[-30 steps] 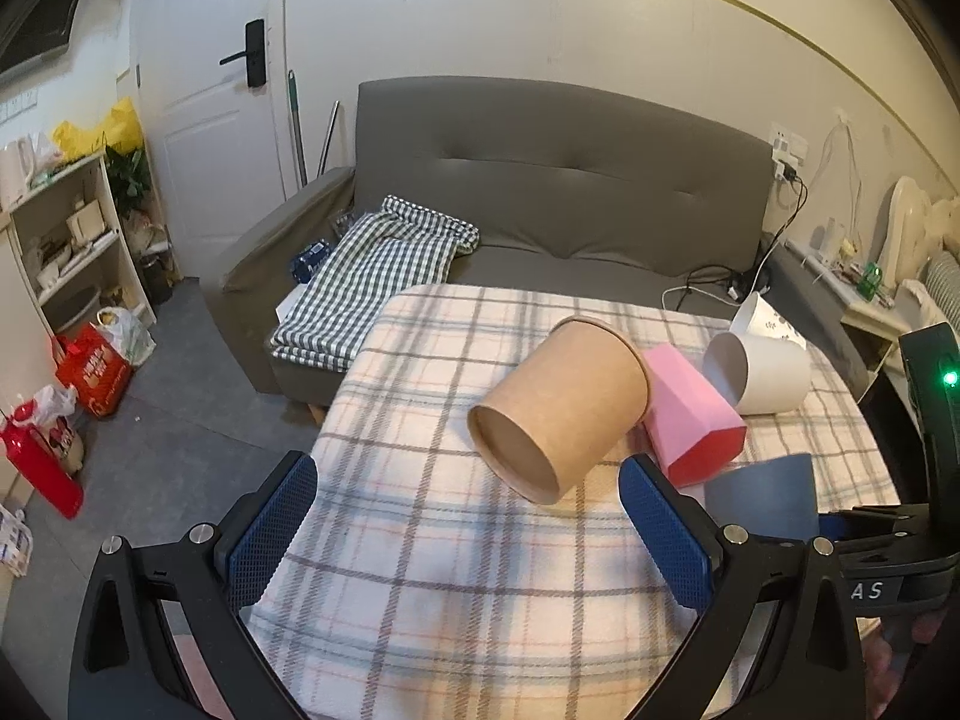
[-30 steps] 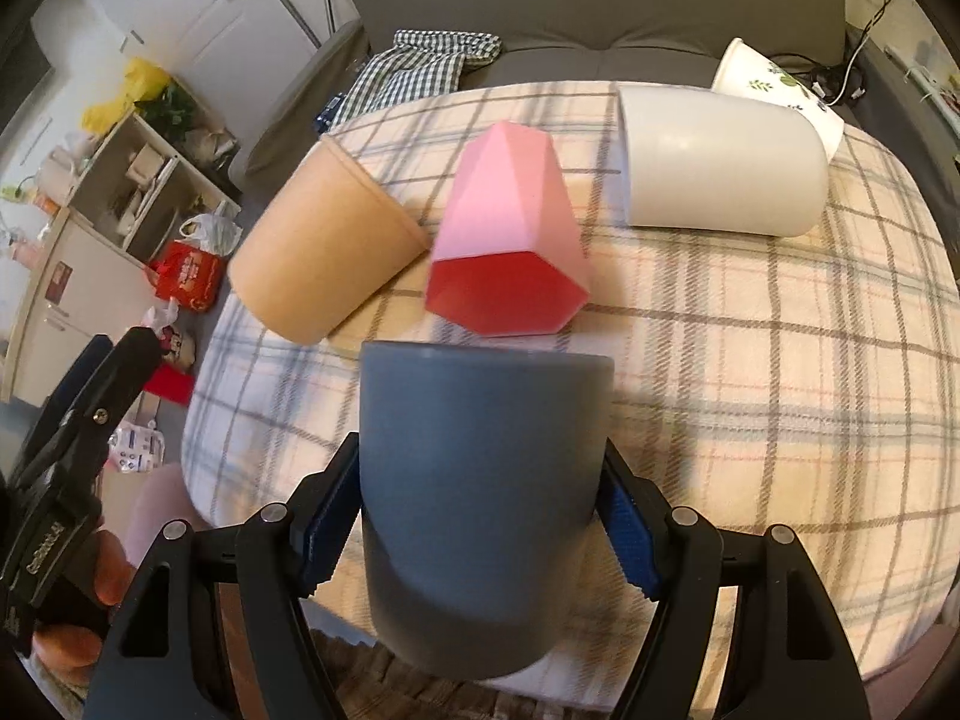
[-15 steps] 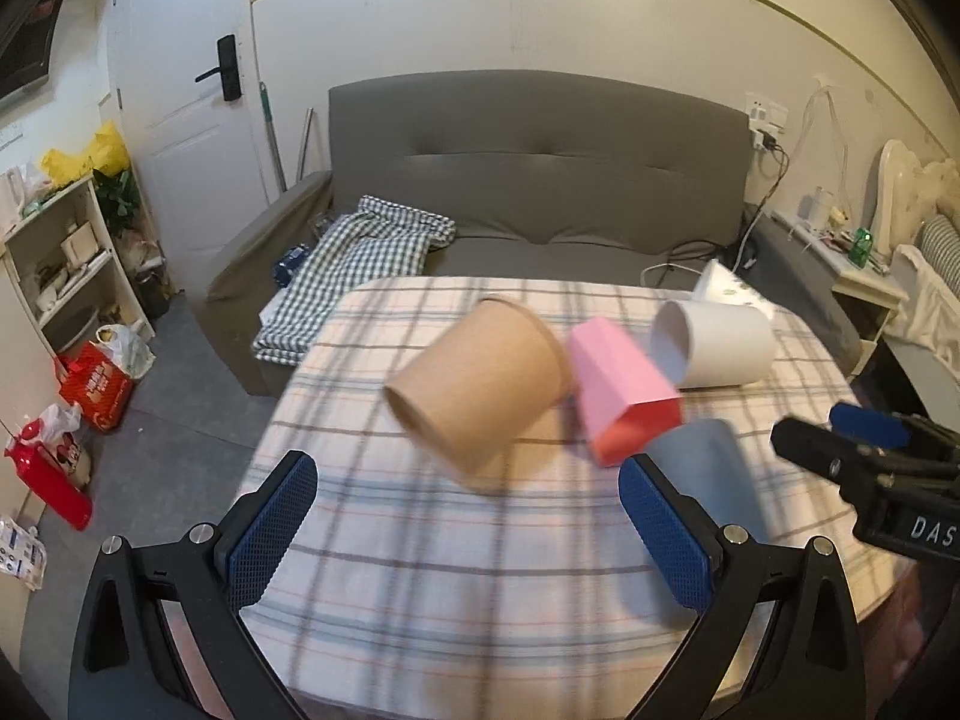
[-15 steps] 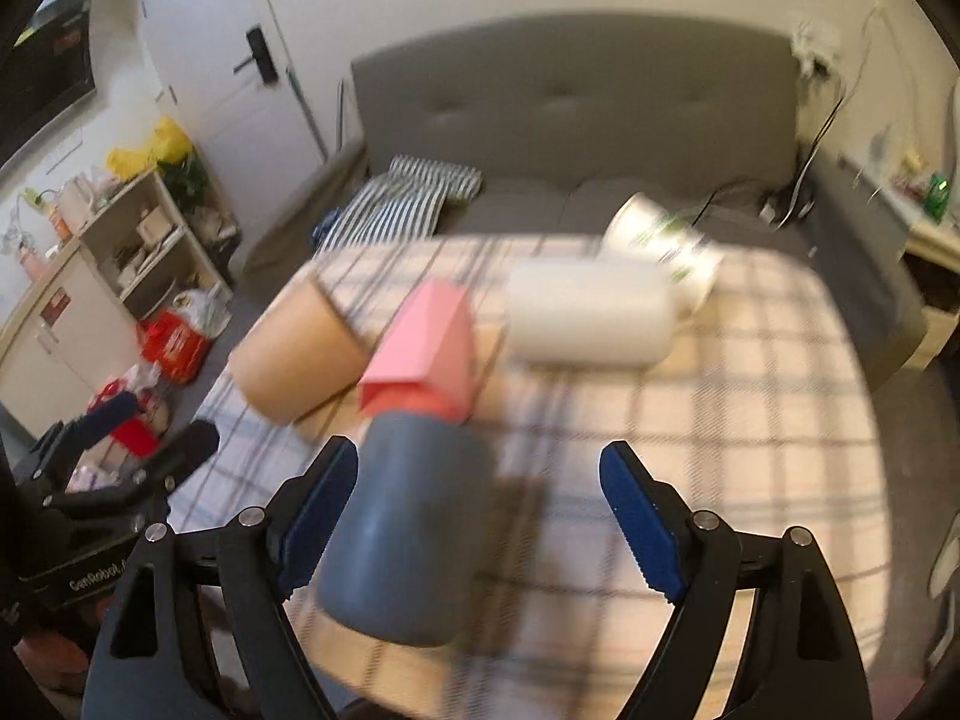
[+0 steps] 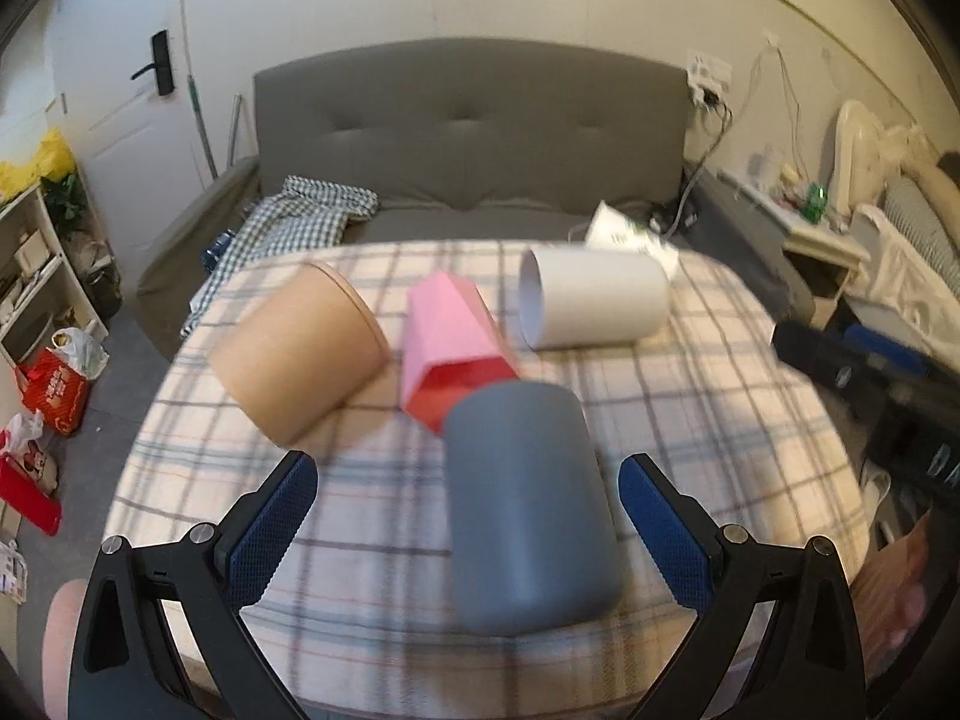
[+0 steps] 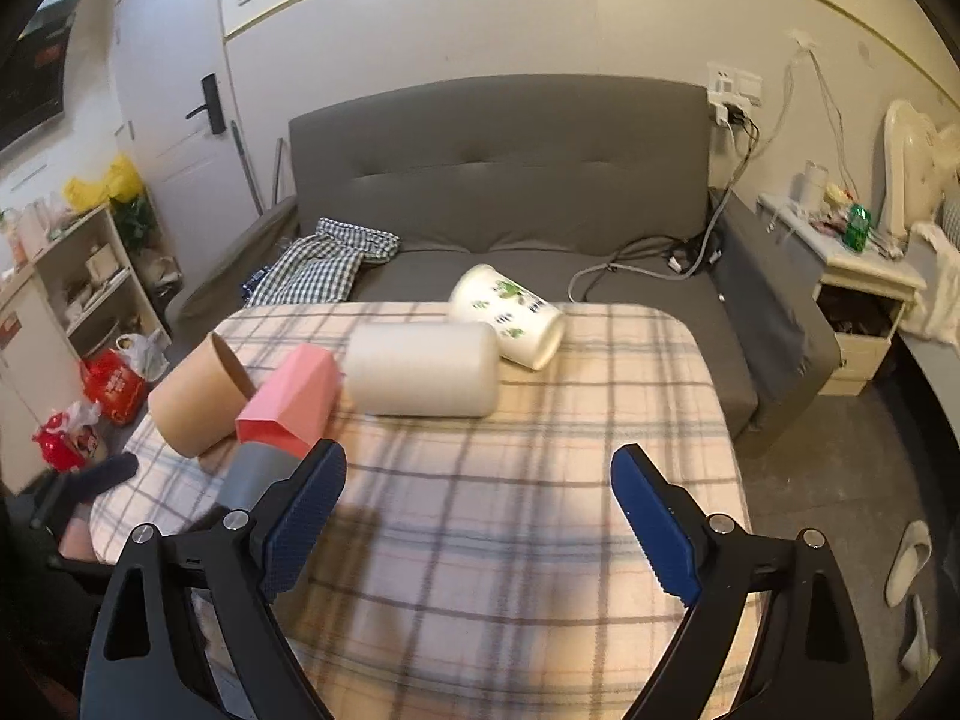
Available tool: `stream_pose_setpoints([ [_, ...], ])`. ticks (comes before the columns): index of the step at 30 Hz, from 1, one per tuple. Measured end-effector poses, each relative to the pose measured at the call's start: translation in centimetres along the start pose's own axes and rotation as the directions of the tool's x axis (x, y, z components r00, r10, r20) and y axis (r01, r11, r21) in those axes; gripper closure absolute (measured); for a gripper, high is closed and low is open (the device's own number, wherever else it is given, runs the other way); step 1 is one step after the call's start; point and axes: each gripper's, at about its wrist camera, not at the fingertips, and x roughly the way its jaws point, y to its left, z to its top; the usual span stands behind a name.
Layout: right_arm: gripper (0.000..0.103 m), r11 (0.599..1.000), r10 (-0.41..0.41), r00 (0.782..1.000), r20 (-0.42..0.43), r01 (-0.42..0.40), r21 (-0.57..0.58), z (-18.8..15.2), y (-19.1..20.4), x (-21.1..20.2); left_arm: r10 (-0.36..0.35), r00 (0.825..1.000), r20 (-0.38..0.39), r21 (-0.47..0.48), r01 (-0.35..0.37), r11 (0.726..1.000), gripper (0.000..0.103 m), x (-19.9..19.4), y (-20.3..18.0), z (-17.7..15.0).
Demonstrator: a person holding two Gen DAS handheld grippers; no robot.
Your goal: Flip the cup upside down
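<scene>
While both jaws gaped empty, smooth matte blue-grey cylindrical cup [image 5: 528, 516] lay sideways between left gripper [image 5: 468, 504] pads; right gripper [image 6: 477, 495] well apart.

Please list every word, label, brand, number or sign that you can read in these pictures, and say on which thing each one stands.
No text can be read with confidence.
Red bag on the floor: light print, too blurred to read.
White cup with green leaf pattern: only pictures and small dark marks, no legible words.
Right tongs body in the left view: pale letters near the edge, too blurred to read.
Grey cup, pink cup, brown cup: no text.
</scene>
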Motion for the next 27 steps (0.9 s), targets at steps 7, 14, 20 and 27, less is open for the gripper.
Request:
stream_pose_setpoints([
  [7, 0.013, 0.999, -0.005, 1.000, -0.030, 0.006, 0.036, -0.2, -1.4, 1.1, -0.068, 0.990, -0.127, -0.043, 0.063, 0.997, 0.000, 2.8, -0.6, -2.2],
  [14, 0.013, 1.000, -0.001, 0.998, -0.057, 0.001, 0.001, -0.1, -0.4, 2.4, -0.138, 0.973, -0.187, -0.027, 0.136, 0.990, 0.005, 3.7, -1.2, -3.1],
  [20, 0.013, 1.000, -0.002, 0.998, -0.065, 0.003, 0.015, 0.1, -0.3, 2.9, -0.204, 0.957, -0.208, 0.002, 0.209, 0.978, 0.029, 3.4, -1.4, -3.4],
  [27, 0.013, 1.000, -0.018, 0.998, -0.061, 0.019, 0.011, 0.0, -0.2, 2.8, -0.144, 0.977, -0.155, 0.010, 0.147, 0.989, 0.029, 1.4, 0.0, -1.3],
])
